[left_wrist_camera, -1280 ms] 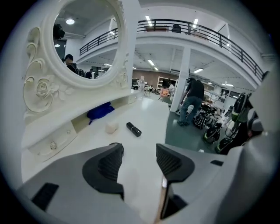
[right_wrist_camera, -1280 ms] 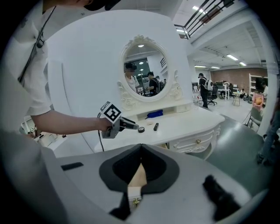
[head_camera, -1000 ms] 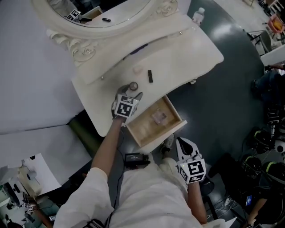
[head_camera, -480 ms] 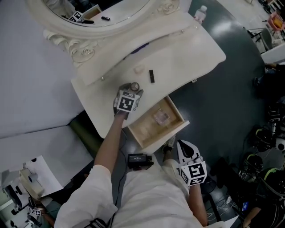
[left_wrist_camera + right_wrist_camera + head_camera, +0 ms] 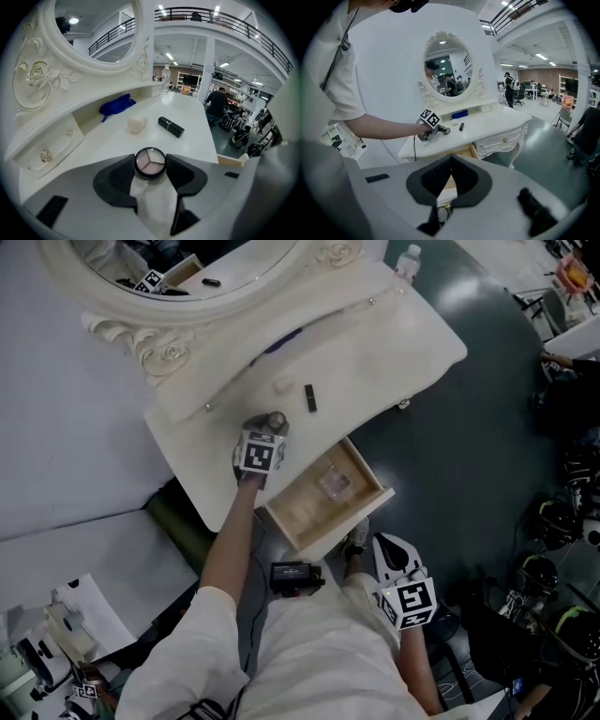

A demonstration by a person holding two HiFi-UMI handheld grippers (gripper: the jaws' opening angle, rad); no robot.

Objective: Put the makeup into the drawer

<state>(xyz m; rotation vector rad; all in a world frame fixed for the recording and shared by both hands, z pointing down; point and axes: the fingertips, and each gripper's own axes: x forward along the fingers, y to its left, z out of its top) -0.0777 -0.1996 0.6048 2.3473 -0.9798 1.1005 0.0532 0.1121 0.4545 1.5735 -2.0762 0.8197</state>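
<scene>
Black lipstick [image 5: 170, 126], cream sponge [image 5: 137, 123], blue cloth [image 5: 116, 106], all beyond the compact [image 5: 150, 163]

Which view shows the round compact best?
The left gripper view: the compact sits centred, its three pans clear, between the left tongs, which have just been closing on it. The head view shows it small, at the tongs' tip. In the right gripper view it is too small to tell.
</scene>
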